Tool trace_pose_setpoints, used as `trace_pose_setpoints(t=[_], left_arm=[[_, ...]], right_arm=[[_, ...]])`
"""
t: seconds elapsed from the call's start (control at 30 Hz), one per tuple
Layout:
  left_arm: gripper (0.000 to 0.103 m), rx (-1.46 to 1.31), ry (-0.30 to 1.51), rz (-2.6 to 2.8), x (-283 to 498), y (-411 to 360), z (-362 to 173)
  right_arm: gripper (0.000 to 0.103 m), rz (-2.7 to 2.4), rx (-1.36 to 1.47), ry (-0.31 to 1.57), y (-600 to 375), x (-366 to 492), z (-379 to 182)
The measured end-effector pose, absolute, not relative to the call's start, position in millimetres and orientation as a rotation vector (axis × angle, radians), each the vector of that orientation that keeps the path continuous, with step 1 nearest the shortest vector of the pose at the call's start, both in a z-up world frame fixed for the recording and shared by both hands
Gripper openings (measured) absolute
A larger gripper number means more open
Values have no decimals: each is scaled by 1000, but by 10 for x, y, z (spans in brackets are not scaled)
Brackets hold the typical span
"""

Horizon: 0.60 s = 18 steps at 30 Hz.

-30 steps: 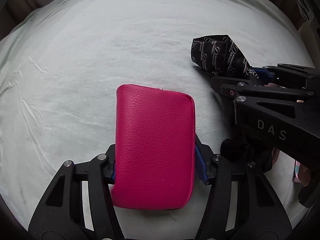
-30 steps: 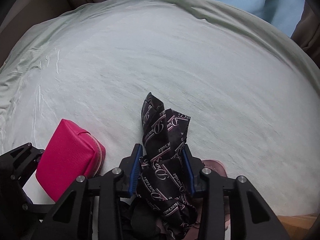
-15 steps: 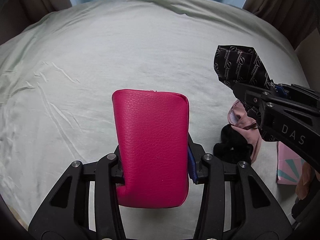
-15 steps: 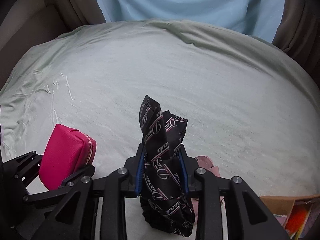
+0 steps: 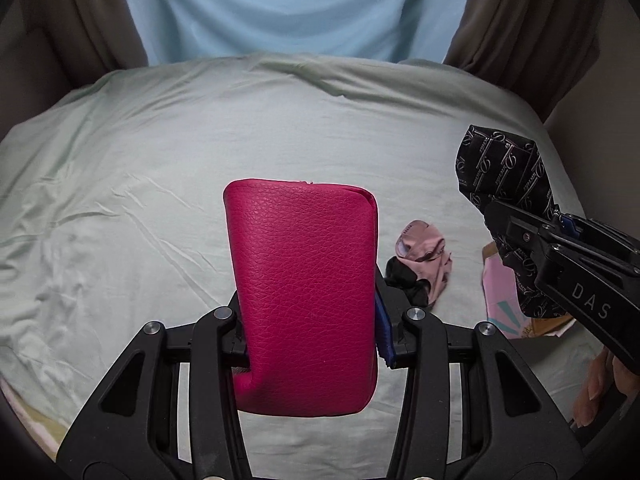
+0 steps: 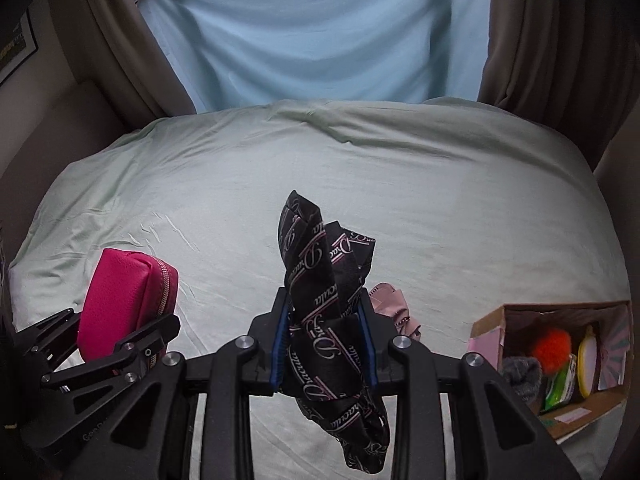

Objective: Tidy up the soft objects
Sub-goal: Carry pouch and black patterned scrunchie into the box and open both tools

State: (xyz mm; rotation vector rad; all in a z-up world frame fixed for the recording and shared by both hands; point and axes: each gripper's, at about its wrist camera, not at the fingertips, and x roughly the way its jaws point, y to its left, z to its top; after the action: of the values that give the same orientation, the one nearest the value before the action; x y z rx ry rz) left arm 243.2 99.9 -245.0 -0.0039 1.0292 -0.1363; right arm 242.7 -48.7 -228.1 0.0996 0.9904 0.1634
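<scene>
My left gripper [image 5: 310, 320] is shut on a magenta leather pouch [image 5: 304, 292] and holds it above the pale green bed sheet [image 5: 160, 168]. The pouch also shows in the right wrist view [image 6: 128, 304], zipper side up. My right gripper [image 6: 324, 340] is shut on a black printed cloth [image 6: 324, 280] with pink and white lettering, which hangs below the fingers. The cloth also shows at the right of the left wrist view [image 5: 504, 172]. A pink and black garment [image 5: 424, 264] lies on the sheet between the grippers.
An open cardboard box [image 6: 560, 364] at the bed's right edge holds an orange fluffy item [image 6: 550, 348], a grey knit item [image 6: 520, 376] and other things. A blue curtain [image 6: 320, 32] and brown drapes [image 6: 560, 40] hang behind the bed.
Both grippers have lifted up and back from the sheet with their loads. The pink and black garment and the box have come into view.
</scene>
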Motion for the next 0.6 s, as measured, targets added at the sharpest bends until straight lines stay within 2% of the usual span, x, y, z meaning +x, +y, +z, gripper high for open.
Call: trace_pose_setpoints(t=[0.33, 0.6], left_arm=[[40, 39, 911, -175, 2160, 281, -1686], [40, 8, 892, -193, 1946, -717, -1482]], right_arm=[[28, 63, 184, 915, -1256, 1932, -1654], [28, 11, 187, 927, -2288, 1638, -1560]])
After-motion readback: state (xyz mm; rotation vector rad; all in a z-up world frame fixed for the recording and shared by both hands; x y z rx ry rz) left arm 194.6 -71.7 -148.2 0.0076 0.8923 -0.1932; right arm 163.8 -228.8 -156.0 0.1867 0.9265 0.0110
